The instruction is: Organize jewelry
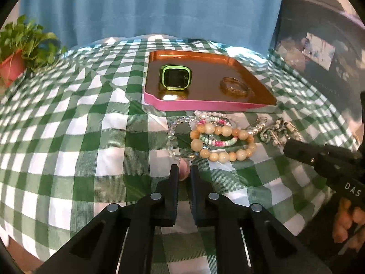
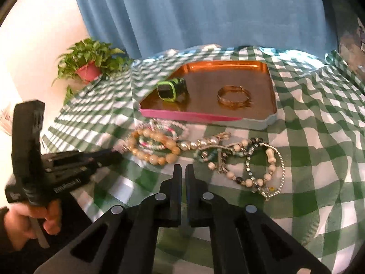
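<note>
On the checked tabletop, your left tongs are pinching a clear-bead bracelet's pink stone; your right tongs are nearly closed, holding nothing.

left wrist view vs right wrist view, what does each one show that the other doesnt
Only the left wrist view shows the left gripper with its jaws shut on the pink bead of the clear crystal-bead bracelet.

Only the right wrist view shows the right gripper, jaws nearly closed on nothing, and the full silver chain bracelet with cream beads on the cloth.

Both show the pink-rimmed copper tray holding the green square smartwatch and the amber bangle, the peach round-bead bracelet, the green checked tablecloth and the potted plant.
</note>
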Demonstrator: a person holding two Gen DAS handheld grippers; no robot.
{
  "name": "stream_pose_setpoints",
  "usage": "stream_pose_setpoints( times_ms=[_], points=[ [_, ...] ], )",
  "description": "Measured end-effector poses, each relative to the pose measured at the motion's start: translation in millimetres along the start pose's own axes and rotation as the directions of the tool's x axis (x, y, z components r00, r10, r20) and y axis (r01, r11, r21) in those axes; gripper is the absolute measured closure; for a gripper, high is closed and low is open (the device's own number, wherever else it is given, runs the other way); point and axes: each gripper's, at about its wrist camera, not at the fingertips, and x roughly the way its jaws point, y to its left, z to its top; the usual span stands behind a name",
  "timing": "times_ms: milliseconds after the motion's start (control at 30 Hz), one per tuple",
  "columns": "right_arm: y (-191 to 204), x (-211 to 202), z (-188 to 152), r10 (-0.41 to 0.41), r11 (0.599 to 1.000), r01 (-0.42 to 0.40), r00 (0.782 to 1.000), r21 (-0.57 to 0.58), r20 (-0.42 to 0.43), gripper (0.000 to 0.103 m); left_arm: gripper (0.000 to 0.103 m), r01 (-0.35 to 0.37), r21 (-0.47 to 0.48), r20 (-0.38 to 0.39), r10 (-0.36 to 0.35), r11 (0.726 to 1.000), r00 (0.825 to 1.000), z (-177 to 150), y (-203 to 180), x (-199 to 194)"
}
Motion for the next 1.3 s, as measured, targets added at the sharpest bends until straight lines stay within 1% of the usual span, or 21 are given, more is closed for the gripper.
stream_pose_setpoints(
  times_ms=[33,67,133,233,333,367,433,467,500,533,633,700,833,867,933,1000,1033,1133,1233,1267,1300],
  points=[
    [1.2,2.5,1.5,0.006,1.000,-0.006,1.000,-0.001,-0.002,0.093,0.091,-0.004,0.005,0.000,0.004,1.000,1.000,0.6,-1.3,0.8],
    [2.8,7.1,3.8,0.021,1.000,-0.021,1.000,-0.003,-0.010,0.085,0.091,-0.008,0.010,0.001,0.008,1.000,1.000,1.7,-2.1,1.7],
    [6.7,18.3,9.9,0.021,1.000,-0.021,1.000,-0.011,-0.021,0.073,0.089,-0.018,0.008,0.008,0.018,1.000,1.000,3.2,-1.8,3.5],
    [9.7,32.0,17.6,0.031,0.999,-0.031,0.999,-0.015,-0.028,0.073,0.086,-0.020,0.003,0.013,0.020,1.000,1.000,7.8,-0.3,8.6],
    [8.9,50.3,20.2,0.001,1.000,-0.001,0.997,-0.005,-0.071,0.075,0.084,-0.007,0.002,0.025,0.007,1.000,1.000,12.2,1.8,14.0],
    [9.2,49.9,19.4,-0.007,1.000,0.006,0.998,-0.011,-0.059,0.080,0.084,-0.007,0.006,0.029,0.006,1.000,1.000,13.4,1.4,15.6],
    [13.2,50.2,18.2,-0.054,0.997,0.050,0.997,-0.066,-0.060,0.086,0.085,0.002,0.025,0.034,-0.003,1.000,0.999,15.7,-0.3,18.6],
    [14.9,49.4,17.3,-0.064,0.994,0.058,0.996,-0.093,-0.056,0.091,0.086,0.004,0.034,0.035,-0.005,0.999,0.999,16.4,-1.0,19.8],
    [14.9,48.9,17.0,-0.064,0.993,0.057,0.996,-0.103,-0.058,0.093,0.088,0.002,0.035,0.038,-0.003,0.999,0.999,16.6,-0.7,20.3],
    [15.0,47.8,16.6,-0.070,0.991,0.062,0.996,-0.115,-0.060,0.094,0.096,-0.006,0.029,0.040,0.004,1.000,0.999,16.9,0.0,20.7],
    [8.9,43.9,16.2,-0.108,0.986,0.099,0.992,-0.132,-0.059,0.093,0.096,-0.009,-0.017,0.044,0.009,1.000,0.999,15.5,8.2,17.3],
    [3.0,40.0,15.5,-0.107,0.988,0.100,0.992,-0.116,-0.064,0.093,0.096,-0.028,-0.042,0.057,0.030,0.999,0.998,12.1,13.6,10.7],
    [-5.6,15.1,5.3,-0.110,0.992,0.107,0.993,-0.063,-0.039,0.093,0.096,-0.024,-0.085,0.084,0.032,0.996,0.996,4.0,21.5,-7.1],
    [-5.5,7.6,3.2,-0.102,0.994,0.101,0.994,-0.052,-0.025,0.093,0.096,-0.012,-0.095,0.092,0.020,0.995,0.996,1.8,22.6,-12.2],
    [-2.9,-9.5,-3.0,-0.115,0.992,0.115,0.993,-0.052,0.007,0.093,0.096,0.067,-0.124,0.105,-0.054,0.990,0.993,-2.4,24.7,-22.5],
    [-0.1,-15.9,-7.8,-0.117,0.991,0.118,0.993,-0.063,0.010,0.093,0.096,0.156,-0.152,0.127,-0.138,0.976,0.982,-5.5,25.0,-32.3],
    [1.3,-17.9,-10.6,-0.116,0.990,0.117,0.993,-0.073,0.005,0.093,0.096,0.169,-0.143,0.127,-0.152,0.975,0.980,-6.1,22.6,-34.6],
    [3.6,-15.2,-14.5,-0.129,0.987,0.126,0.992,-0.100,-0.018,0.093,0.096,0.098,-0.094,0.070,-0.091,0.991,0.993,-8.0,11.5,-25.0],
    [-0.3,-5.0,-16.9,-0.123,0.988,0.117,0.990,-0.096,-0.066,0.093,0.094,0.067,-0.108,-0.004,-0.068,0.992,0.998,-8.5,12.1,-5.9],
    [-2.2,-2.3,-16.9,-0.123,0.989,0.116,0.990,-0.090,-0.076,0.092,0.092,0.065,-0.107,0.015,-0.063,0.992,0.998,-7.9,12.5,-6.8],
    [-5.0,0.8,-15.7,-0.114,0.991,0.108,0.990,-0.076,-0.084,0.091,0.090,0.049,-0.094,0.009,-0.049,0.994,0.999,-6.6,11.3,-5.3]
  ],
)
